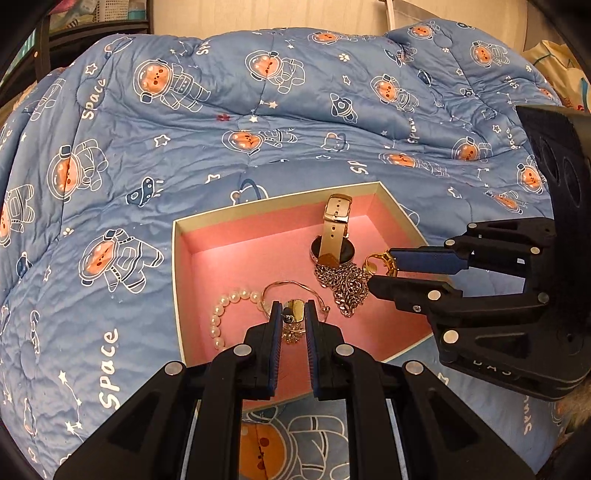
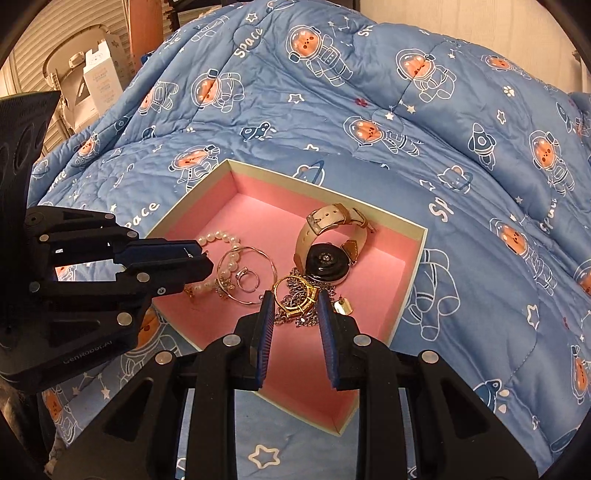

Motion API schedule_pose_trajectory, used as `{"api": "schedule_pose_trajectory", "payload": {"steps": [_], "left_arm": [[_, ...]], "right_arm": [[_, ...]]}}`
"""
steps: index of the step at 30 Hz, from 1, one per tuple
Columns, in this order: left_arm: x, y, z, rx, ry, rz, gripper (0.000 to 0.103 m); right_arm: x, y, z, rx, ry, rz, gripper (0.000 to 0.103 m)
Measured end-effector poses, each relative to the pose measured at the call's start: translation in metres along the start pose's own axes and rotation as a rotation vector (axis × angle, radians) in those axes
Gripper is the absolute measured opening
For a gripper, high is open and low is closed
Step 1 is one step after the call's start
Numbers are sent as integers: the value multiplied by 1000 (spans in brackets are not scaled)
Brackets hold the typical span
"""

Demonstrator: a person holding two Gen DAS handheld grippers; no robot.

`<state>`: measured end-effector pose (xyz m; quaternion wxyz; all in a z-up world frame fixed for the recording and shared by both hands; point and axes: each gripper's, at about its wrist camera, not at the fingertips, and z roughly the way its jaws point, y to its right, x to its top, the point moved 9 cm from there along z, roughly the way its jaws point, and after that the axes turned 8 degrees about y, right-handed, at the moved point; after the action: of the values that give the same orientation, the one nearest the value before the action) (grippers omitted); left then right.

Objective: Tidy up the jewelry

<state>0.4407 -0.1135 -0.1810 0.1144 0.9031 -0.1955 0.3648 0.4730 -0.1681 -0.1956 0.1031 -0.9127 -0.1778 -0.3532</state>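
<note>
A pink-lined open box (image 1: 280, 201) (image 2: 325, 186) lies on the quilt. Inside it are a beige-strapped watch (image 1: 332, 236) (image 2: 325, 258), a silver chain (image 1: 347, 288), a pearl bracelet (image 1: 218, 325) (image 2: 221, 236), a thin hoop bangle (image 2: 258, 254), a silver ring (image 2: 247, 280) and a gold tag earring (image 2: 343, 306). My left gripper (image 1: 293, 314) (image 2: 205, 260) hangs over the box's near left part, shut on a small gold earring (image 1: 295, 309). My right gripper (image 2: 295, 306) (image 1: 376, 267) is low over the silver chain, shut on a gold link bracelet (image 2: 295, 301).
The box rests on a blue astronaut-print quilt (image 1: 184, 166) (image 2: 406, 129) that rises in folds behind it. Dark shelving (image 1: 92, 29) stands at the far left. A white carton (image 2: 99, 81) and clutter lie beyond the quilt's left edge.
</note>
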Motion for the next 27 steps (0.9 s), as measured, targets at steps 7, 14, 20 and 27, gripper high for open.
{"api": "schedule_pose_trajectory", "payload": {"steps": [7,14,20,27], "left_arm": [[-1,-5,15,0,-31,10,12],[-4,-7,21,4,-43,23,12],[-3,-6,21,5,-38,32,13],[8,-11,4,29,23,50,38]], "right_arm": [[-3,3,19,-17,-56,-75,25],[-5,1,31,-29,-92,-157,25],[-1,0,31,-38,-77,-181,25],[8,0,18,-72,-25,-240,45]]}}
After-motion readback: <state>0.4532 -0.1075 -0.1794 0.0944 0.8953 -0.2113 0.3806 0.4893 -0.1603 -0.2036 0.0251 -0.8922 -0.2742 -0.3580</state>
